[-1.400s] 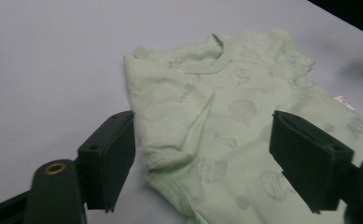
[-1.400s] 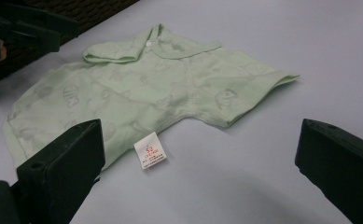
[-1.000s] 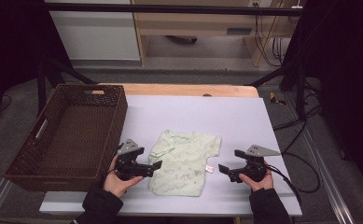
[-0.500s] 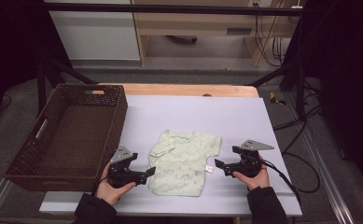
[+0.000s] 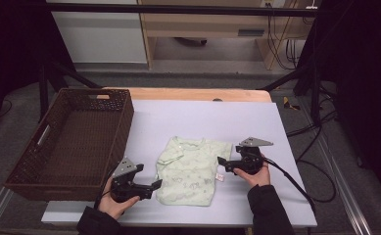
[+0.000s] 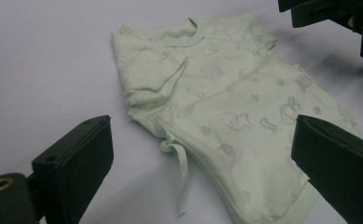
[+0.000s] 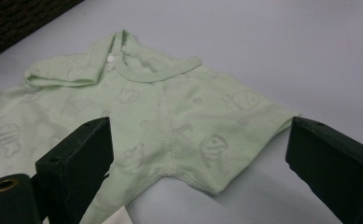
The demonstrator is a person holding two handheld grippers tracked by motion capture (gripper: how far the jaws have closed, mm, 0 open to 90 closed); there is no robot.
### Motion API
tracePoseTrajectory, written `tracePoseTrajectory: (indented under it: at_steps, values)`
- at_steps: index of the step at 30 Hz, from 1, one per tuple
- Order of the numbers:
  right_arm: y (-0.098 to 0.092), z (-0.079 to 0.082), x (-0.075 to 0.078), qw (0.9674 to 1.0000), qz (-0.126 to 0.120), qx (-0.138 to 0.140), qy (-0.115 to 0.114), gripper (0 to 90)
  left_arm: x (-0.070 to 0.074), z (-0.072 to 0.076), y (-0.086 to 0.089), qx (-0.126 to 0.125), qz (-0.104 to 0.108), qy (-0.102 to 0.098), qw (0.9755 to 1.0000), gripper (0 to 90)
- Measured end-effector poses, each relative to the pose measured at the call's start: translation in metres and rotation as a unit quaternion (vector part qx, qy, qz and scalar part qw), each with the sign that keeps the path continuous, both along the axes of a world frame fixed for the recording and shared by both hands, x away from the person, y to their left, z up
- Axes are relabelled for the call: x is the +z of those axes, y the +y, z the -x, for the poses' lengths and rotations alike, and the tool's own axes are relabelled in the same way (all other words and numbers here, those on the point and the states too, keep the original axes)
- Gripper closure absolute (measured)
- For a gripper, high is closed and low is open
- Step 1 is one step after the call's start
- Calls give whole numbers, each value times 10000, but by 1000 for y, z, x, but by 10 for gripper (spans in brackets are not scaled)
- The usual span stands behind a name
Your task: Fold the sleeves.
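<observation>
Item: pale green baby shirt point(image 5: 190, 171), flat near the desk's point(image 5: 202, 117) front edge. Left tool point(image 5: 151, 186) released; right tool point(image 5: 222, 162) released, its jaws just closing slightly, nothing between them. Step: approach, probably for folding; next, pinch sleeve and hem.

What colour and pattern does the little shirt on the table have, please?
The shirt is pale green with faint fish-like prints, clearest in the left gripper view.

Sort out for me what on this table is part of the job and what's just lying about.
In the job:
- green baby shirt, flat on the table
- left gripper, open, at its near-left edge
- right gripper, open, at its right sleeve

Lying about:
- brown wicker basket, nothing in it
- cables on the floor
</observation>
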State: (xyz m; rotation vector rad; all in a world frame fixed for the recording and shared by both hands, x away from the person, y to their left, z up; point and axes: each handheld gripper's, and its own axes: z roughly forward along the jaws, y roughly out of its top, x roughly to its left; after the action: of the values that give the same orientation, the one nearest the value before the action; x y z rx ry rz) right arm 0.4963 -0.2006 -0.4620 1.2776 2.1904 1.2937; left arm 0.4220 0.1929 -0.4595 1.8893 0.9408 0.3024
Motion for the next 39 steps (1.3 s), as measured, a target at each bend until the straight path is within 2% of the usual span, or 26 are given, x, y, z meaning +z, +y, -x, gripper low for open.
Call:
tracePoseTrajectory:
  at_steps: [4,8,11,17,22,24,31,36,39]
  values:
    - [1,-2,-8,9996,270,-30,91,148,-3,1,-1,-12,27,33,10000,51]
    - [-1,-3,-13,9993,299,-99,221,202,-6,1,-1,-2,33,72,10000,51]
    - [-3,-5,-16,9992,333,-140,196,253,-9,0,-1,27,35,105,9999,51]
    - [-3,-8,-20,9992,334,-175,130,425,-10,0,0,54,49,85,9999,51]
    - [-2,-9,-23,9985,487,-193,179,513,-11,-1,0,55,30,89,9999,51]
    - [-2,-9,-24,9984,513,-213,123,560,-11,-1,0,48,38,89,9999,51]
    - [-2,-9,-24,9984,492,-202,208,696,-11,-1,-1,41,22,92,9999,51]
    - [-1,-9,-25,9986,460,-167,211,839,-12,-1,-1,44,22,86,10000,51]
    - [-1,-8,-24,9987,423,-185,204,874,-12,-1,-1,49,31,75,10000,51]
